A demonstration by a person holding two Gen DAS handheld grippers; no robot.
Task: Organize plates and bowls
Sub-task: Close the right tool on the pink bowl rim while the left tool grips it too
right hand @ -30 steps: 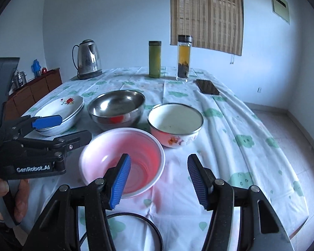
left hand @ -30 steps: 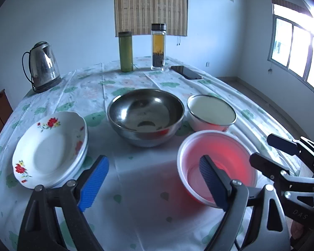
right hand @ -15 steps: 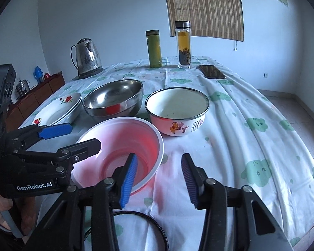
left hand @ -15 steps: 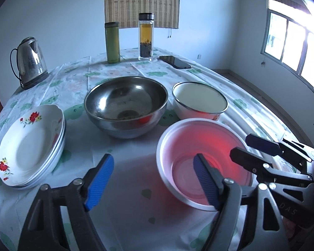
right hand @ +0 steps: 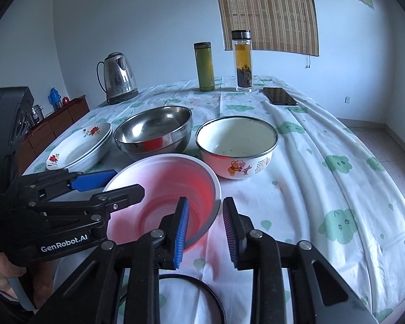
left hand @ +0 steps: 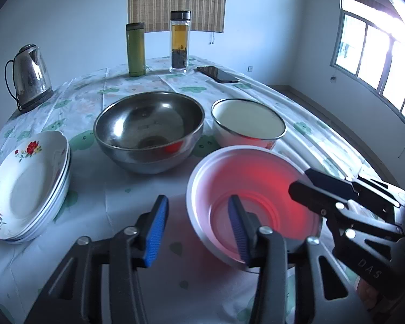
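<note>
**Two grippers closing on the pink bowl's rim**

Two grippers straddle opposite sides of the pink bowl (left hand: 252, 191), which sits at the near edge of the worktop (right hand: 324, 140), in front of the steel bowl (left hand: 149, 131) and the enamel bowl (right hand: 236, 145). The left gripper (left hand: 198, 229) has one blue pad inside the bowl and one outside; its fingers have just been closing, yet a gap still shows on the outer side. The right gripper (right hand: 206, 232) likewise brackets the rim, its fingers narrowing; whether its pads already press the wall is hard to judge here. The stacked floral plates (left hand: 27, 186) lie to the left.
</note>
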